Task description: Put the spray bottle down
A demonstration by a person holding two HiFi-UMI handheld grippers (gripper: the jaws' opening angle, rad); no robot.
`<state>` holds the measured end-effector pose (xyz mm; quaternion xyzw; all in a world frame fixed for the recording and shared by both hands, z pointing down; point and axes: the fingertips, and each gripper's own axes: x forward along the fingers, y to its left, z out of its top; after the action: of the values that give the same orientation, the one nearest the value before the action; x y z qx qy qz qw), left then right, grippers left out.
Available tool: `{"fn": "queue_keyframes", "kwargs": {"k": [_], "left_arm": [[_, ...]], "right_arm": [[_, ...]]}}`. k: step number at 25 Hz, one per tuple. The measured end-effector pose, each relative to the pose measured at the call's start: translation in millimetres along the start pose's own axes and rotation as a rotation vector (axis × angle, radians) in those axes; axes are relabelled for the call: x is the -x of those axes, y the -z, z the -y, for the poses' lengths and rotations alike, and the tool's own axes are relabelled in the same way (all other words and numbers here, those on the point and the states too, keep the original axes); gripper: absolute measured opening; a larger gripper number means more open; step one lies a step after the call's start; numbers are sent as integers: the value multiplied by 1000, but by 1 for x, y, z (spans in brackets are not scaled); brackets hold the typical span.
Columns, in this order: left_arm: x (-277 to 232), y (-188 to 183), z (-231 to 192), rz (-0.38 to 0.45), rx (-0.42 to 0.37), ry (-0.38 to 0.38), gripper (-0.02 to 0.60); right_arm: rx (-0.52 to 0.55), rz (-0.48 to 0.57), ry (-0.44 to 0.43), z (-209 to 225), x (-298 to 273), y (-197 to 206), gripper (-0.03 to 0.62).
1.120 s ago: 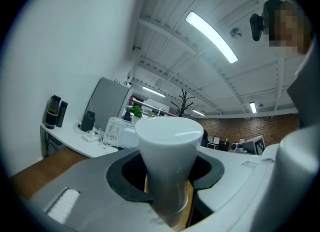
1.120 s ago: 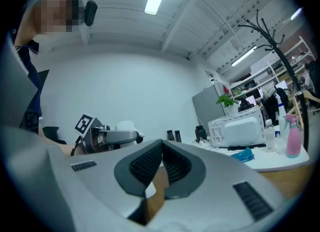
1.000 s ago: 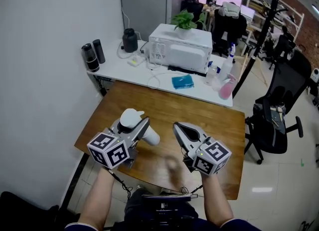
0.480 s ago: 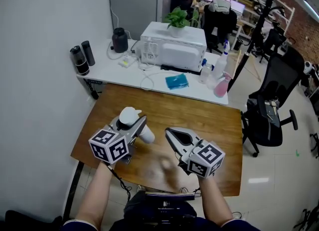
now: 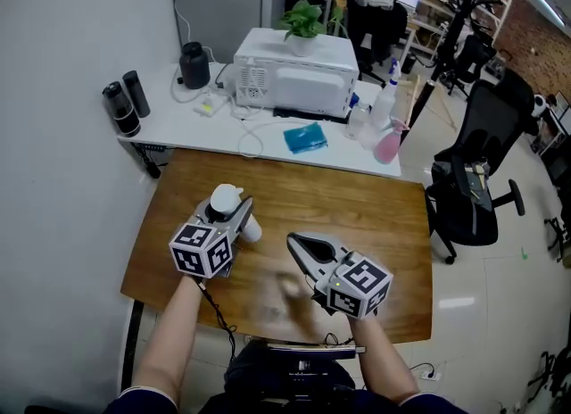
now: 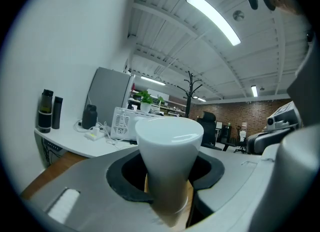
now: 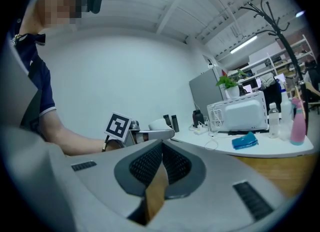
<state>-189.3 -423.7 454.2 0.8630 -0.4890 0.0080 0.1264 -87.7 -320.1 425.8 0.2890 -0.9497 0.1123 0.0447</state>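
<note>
Behind everything, a white desk [image 5: 178,122] with a microwave [image 5: 290,78] is sitting past the far edge of the wooden table [image 5: 375,216], and all the action is happening over that table.

The left gripper [image 5: 239,216] is clamping the white spray bottle [image 5: 225,200] between its jaws, and its own view shows the pads squeezing the body on both sides. It's hovering over the table's left half, closer to the left edge than the middle. The right gripper [image 5: 294,243] is idling near the front edge with its jaws pressed together on nothing.

Compared with a second ago, the left gripper is sinking toward the wood and drifting toward that left edge, bottle still locked in. The right one is dropping a bit too.

So the put-down is looking underway but not finished, since the grip isn't loosening yet. Can't really tell if the bottle's base is touching the table, because the gripper is covering it from above.
</note>
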Motion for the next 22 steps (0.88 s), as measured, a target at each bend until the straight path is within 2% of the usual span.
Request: {"fn": "queue_keyframes", "kwargs": {"k": [10, 22], "left_arm": [[-40, 58, -22, -83, -140, -95, 198], [-48, 85, -23, -81, -191, -144, 198]], "right_arm": [[-27, -19, 47, 8, 0, 13, 0], [-43, -27, 84, 16, 12, 21, 0]]}}
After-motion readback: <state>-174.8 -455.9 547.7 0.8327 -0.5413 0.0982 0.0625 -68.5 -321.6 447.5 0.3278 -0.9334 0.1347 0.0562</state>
